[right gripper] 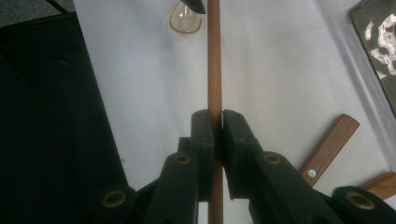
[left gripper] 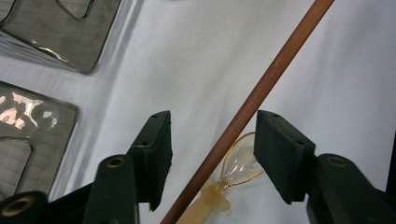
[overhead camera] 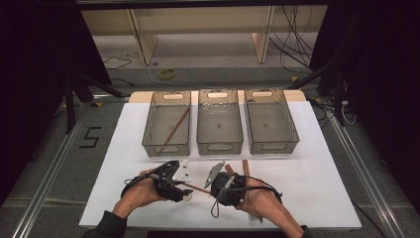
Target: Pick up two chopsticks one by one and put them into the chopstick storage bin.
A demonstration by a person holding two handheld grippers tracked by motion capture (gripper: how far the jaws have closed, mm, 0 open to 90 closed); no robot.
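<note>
The right gripper view shows the right gripper [right gripper: 216, 122] from close up. Its two black jaws are pinched tight on a thin brown stick [right gripper: 214, 70], which runs straight out ahead of them. Beside those jaws, off to one side, lie flat wooden pieces [right gripper: 329, 148] on the white table [right gripper: 140, 93].

The left gripper view shows something else. The left gripper [left gripper: 212, 140] has its jaws about half way apart. The stick [left gripper: 261, 91] passes between them on a slant, but the pads [left gripper: 280, 154] do not press on it. Under the stick, close to one pad, lies a small see-through spoon [left gripper: 236, 168] with a yellow rim.

The high view shows both hands near the front edge of the table, with the stick [overhead camera: 198, 188] reaching from one gripper across to the other. Beyond the grippers stand three grey bins [overhead camera: 219, 121] in a row. The bin ahead of the left gripper has another stick [overhead camera: 174, 130] lying in it.

The stick is smooth, round, thin and reddish brown.

There is bare white table between the grippers and the bins, and more to each side of the hands.
</note>
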